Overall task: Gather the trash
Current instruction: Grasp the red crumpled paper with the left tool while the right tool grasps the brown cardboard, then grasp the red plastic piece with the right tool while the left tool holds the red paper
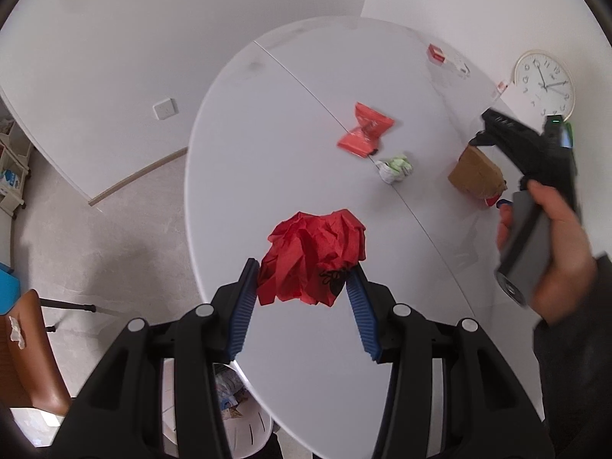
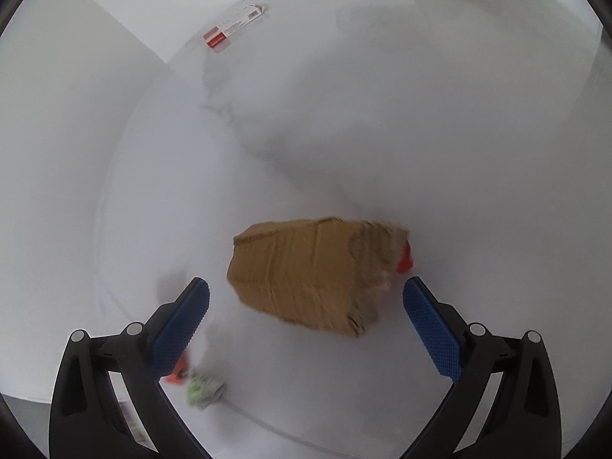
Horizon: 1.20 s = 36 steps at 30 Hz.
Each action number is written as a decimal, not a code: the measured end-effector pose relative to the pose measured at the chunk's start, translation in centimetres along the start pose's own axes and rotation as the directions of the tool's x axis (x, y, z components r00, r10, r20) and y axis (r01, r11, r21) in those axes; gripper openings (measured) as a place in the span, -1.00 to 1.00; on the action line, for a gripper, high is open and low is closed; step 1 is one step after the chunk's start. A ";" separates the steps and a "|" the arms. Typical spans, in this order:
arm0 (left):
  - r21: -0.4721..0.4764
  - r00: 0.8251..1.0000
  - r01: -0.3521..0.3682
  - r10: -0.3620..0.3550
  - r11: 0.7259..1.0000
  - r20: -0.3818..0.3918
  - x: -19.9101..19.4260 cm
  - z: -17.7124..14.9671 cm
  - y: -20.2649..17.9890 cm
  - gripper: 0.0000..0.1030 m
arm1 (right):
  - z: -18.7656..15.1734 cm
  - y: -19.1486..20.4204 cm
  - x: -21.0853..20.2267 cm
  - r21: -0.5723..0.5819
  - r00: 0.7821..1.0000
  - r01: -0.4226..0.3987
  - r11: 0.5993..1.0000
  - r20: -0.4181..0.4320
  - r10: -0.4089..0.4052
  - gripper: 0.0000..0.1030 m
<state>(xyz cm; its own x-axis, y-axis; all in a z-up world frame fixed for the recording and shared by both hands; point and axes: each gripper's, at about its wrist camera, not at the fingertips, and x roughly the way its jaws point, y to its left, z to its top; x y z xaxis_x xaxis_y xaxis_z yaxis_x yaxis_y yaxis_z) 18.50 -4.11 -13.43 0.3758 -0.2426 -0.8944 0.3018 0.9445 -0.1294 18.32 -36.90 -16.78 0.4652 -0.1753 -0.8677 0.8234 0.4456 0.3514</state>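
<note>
A crumpled red paper ball point(image 1: 315, 254) sits between the blue pads of my left gripper point(image 1: 304, 279), which is shut on it over the white table point(image 1: 290, 114). A torn brown cardboard box point(image 2: 313, 271) lies on the table just ahead of my right gripper point(image 2: 306, 287), which is open and empty, one finger on each side of it. The box also shows in the left wrist view point(image 1: 476, 174), with the right gripper point(image 1: 493, 137) held by a hand above it. An orange-red wrapper point(image 1: 365, 130) and a green-white wad point(image 1: 396, 168) lie mid-table.
A small red-and-white carton point(image 2: 233, 28) lies at the table's far edge. A white wall clock point(image 1: 545, 84) leans at the far right. A white bin with trash point(image 1: 237, 413) stands below the table's near edge. A brown chair point(image 1: 26, 352) stands at the left.
</note>
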 end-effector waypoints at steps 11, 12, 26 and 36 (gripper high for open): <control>-0.044 1.000 -0.002 0.004 0.999 0.031 -1.1 -0.2 2.6 -0.11 | -0.3 1.2 3.0 -0.203 0.999 0.042 0.978 -0.020 -0.047 0.80; -0.047 1.000 0.001 0.000 0.999 0.029 -1.0 -0.1 2.6 -0.11 | -0.2 1.1 3.2 -0.226 0.999 0.028 0.974 -0.033 -0.036 0.69; -0.051 0.999 -0.022 0.025 0.998 0.048 -3.7 -2.1 2.9 -0.11 | -1.1 -1.1 -3.8 -0.544 0.987 -0.161 0.823 -0.085 0.137 -0.07; -0.259 0.993 -0.121 0.118 0.958 -0.029 -5.8 -10.3 7.7 -0.10 | -5.4 -0.5 -8.3 -0.669 0.953 -0.303 0.679 -0.193 0.234 -0.29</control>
<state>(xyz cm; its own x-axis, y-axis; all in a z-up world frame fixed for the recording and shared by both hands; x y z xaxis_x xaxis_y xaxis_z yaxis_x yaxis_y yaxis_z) 9.66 6.89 -13.63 0.3835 -0.1234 -0.9153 0.0169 0.9918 -0.1266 12.28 -30.98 -11.69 0.5734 0.1069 -0.8122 0.2004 0.9430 0.2656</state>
